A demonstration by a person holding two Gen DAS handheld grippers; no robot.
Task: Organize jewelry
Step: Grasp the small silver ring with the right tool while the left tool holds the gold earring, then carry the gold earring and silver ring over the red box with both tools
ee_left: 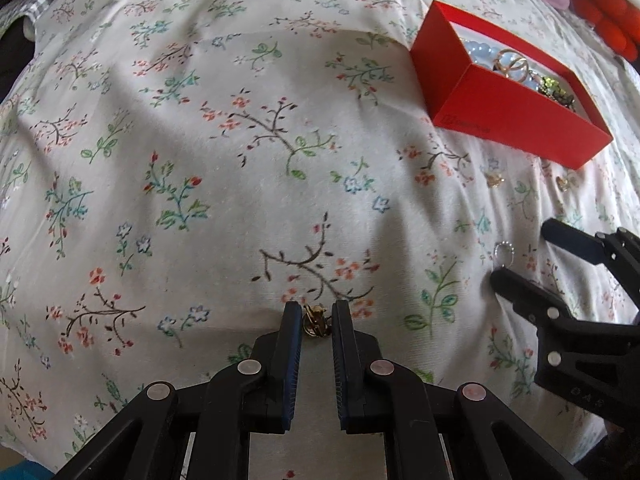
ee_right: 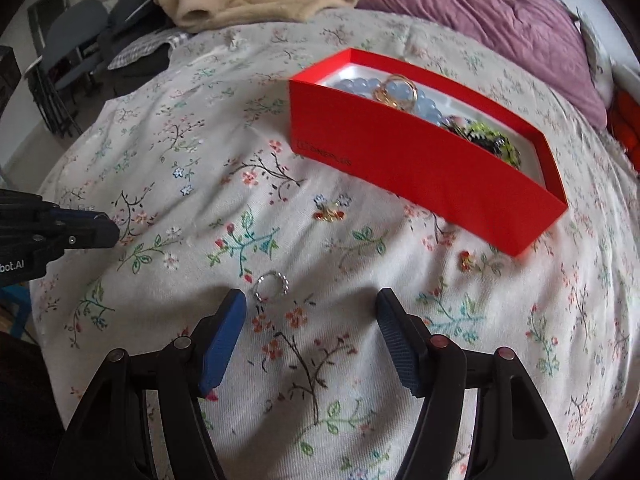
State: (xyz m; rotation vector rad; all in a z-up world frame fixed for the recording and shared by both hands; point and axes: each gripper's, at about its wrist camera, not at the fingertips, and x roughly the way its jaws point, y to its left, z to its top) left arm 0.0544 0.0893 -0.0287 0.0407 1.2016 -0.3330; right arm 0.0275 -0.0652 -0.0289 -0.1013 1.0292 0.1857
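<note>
Red box reads "ONEPLUS"; left claw body reads "bot.AI".

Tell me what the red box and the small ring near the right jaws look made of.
Red box: probably matte cardboard, with crisp folded edges, thin walls and a printed logo. Small ring: looks like silvery metal, perhaps set with tiny stones, given its beaded glinting rim; too small to confirm.

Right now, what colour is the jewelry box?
Red box, clearest in the right wrist view.
</note>
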